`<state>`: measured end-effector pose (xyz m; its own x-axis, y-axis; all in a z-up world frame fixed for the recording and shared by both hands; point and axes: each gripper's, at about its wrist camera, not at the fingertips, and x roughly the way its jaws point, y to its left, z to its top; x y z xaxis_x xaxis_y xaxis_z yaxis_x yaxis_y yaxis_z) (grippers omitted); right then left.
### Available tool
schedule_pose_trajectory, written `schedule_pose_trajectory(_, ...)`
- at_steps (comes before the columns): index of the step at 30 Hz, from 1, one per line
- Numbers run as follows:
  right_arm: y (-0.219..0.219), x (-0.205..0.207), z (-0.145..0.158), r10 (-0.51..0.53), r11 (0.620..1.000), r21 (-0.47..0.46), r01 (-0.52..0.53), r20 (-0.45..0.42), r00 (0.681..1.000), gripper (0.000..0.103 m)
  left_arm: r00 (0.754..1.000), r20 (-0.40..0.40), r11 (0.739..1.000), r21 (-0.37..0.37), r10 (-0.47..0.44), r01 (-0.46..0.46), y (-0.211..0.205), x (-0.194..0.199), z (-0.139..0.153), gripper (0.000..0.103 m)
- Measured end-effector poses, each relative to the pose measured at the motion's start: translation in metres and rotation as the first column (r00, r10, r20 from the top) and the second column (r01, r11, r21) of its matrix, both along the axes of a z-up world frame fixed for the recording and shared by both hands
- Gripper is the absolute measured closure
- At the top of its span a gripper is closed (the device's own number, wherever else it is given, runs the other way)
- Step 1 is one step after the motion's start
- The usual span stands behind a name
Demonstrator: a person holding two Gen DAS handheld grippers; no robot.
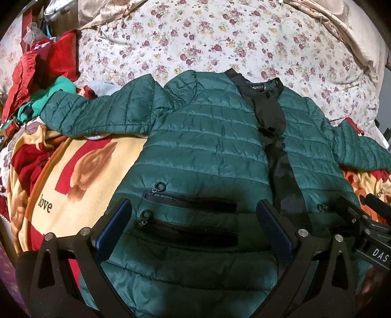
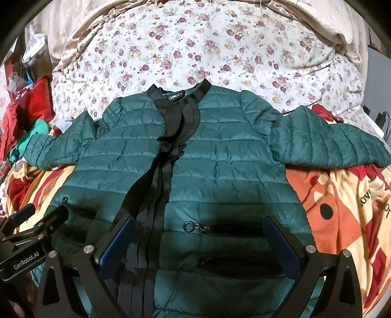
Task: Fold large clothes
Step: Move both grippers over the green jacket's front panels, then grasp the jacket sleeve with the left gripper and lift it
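Observation:
A dark green quilted jacket [image 1: 207,137] lies spread flat, front up, on the bed, with black trim running down its half-open front and both sleeves stretched out sideways. My left gripper [image 1: 193,215] hovers open over the left front panel, above two black zipped pockets [image 1: 190,203]. The right gripper's body [image 1: 366,220] shows at that view's right edge. In the right wrist view the same jacket [image 2: 220,159] fills the middle. My right gripper [image 2: 199,232] stands open over the right front panel and its pocket zip ring [image 2: 189,226]. The left gripper's body [image 2: 31,234] sits at lower left.
A floral sheet [image 1: 220,36] covers the bed behind the collar. A cream and red blanket printed "love" [image 1: 73,176] lies under the jacket's lower half. Red and green clothes [image 1: 41,73] are piled at the far left. Beige cloth [image 2: 330,22] bunches along the back edge.

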<state>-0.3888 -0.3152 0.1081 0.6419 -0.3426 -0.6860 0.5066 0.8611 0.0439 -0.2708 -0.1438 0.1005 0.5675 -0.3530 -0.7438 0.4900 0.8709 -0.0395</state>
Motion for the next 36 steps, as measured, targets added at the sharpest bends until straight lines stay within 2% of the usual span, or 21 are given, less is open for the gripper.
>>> schedule_pose_trajectory(15, -0.002, 0.014, -0.007, 0.015, 1.0, 0.016, -0.015, -0.027, 1.0, 0.0, 1.0, -0.01, 1.0, 0.003, -0.006, 0.006, -0.002, 0.008, -0.007, 0.001)
schedule_pose_trajectory(21, -0.003, 0.021, -0.007, 0.021, 0.999, 0.028, -0.02, -0.028, 0.999, 0.0, 1.0, -0.007, 1.0, -0.002, 0.026, -0.026, 0.002, 0.019, -0.006, 0.001)
schedule_pose_trajectory(36, -0.006, 0.04, -0.004, 0.028, 0.999, 0.047, -0.026, -0.045, 0.999, 0.0, 0.999, -0.019, 0.999, -0.006, 0.037, -0.037, 0.002, 0.036, -0.008, 0.001)
